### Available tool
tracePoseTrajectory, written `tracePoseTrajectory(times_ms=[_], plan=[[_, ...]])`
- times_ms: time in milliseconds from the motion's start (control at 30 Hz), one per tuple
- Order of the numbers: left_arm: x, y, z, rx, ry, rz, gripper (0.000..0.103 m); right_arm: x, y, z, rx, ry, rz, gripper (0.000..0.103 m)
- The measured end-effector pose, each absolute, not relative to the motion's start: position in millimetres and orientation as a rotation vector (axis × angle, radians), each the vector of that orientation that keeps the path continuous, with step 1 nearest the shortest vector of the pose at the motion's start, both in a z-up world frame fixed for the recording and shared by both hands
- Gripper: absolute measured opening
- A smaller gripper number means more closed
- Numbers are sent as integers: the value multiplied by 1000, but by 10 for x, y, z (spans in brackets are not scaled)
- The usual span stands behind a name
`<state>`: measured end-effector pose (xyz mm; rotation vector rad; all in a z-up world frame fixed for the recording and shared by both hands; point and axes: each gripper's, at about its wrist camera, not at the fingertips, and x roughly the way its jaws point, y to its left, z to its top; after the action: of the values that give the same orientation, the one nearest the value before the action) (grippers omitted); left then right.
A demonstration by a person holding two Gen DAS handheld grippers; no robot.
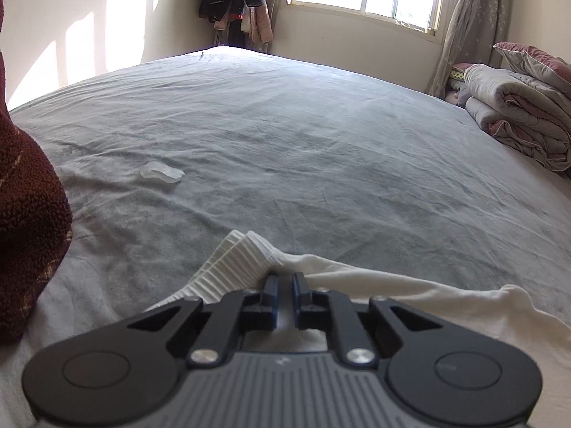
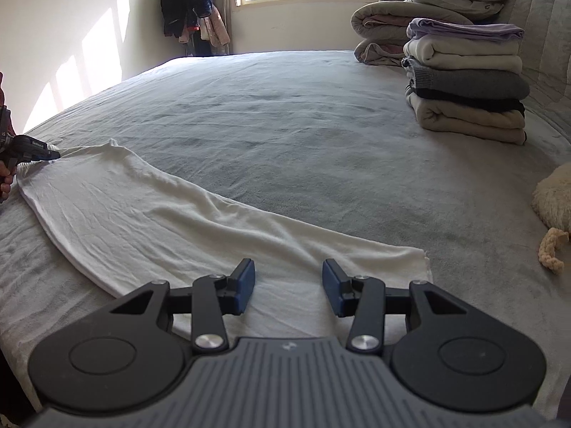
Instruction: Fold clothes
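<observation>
A white garment (image 2: 171, 214) lay stretched flat in a long band across the near part of a bed covered by a grey sheet (image 2: 303, 125). Its ribbed end (image 1: 232, 267) was at the left, where the left gripper (image 1: 285, 280) had its jaws pressed nearly together, pinching the fabric just beside the ribbing. In the right wrist view that same gripper showed small at the far left edge, its tip on the garment's end, with a hand (image 2: 5, 174) behind it.

The right gripper (image 2: 288, 285) hung over the garment's other end, close to its frayed right edge. Its jaws stood spread apart, the blue pads (image 2: 246, 285) clear of the cloth, with nothing between them.

A stack of folded clothes (image 2: 464, 82) stood on the bed at the far right, well apart from the garment, with rolled quilts and pillows (image 2: 385, 28) behind it. A small clear plastic object (image 1: 160, 173) lay on the sheet ahead of the left gripper, and a dark red fleecy fabric (image 1: 28, 214) filled that view's left edge. A cream plush item (image 2: 553, 199) sat at the right edge of the bed.
</observation>
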<state>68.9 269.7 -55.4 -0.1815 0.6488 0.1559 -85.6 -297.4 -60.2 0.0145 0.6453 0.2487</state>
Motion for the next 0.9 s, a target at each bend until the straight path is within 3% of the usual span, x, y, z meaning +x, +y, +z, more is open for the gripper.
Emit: tracePoseTrajectory(times_ms=[133, 267, 700, 800, 900], plan=[[680, 2742, -542, -228, 638, 157, 3, -831, -3080, -574, 46, 644, 236, 46], [620, 2669, -451, -245, 626, 129, 13, -837, -3174, -456, 52, 613, 208, 46], [270, 2047, -295, -231, 645, -91, 23, -819, -3253, -362, 95, 602, 230, 46], [207, 1781, -256, -210, 638, -159, 23, -716, -3101, -396, 87, 620, 265, 42], [156, 1446, -235, -170, 635, -247, 23, -649, -2908, -433, 70, 642, 310, 29]])
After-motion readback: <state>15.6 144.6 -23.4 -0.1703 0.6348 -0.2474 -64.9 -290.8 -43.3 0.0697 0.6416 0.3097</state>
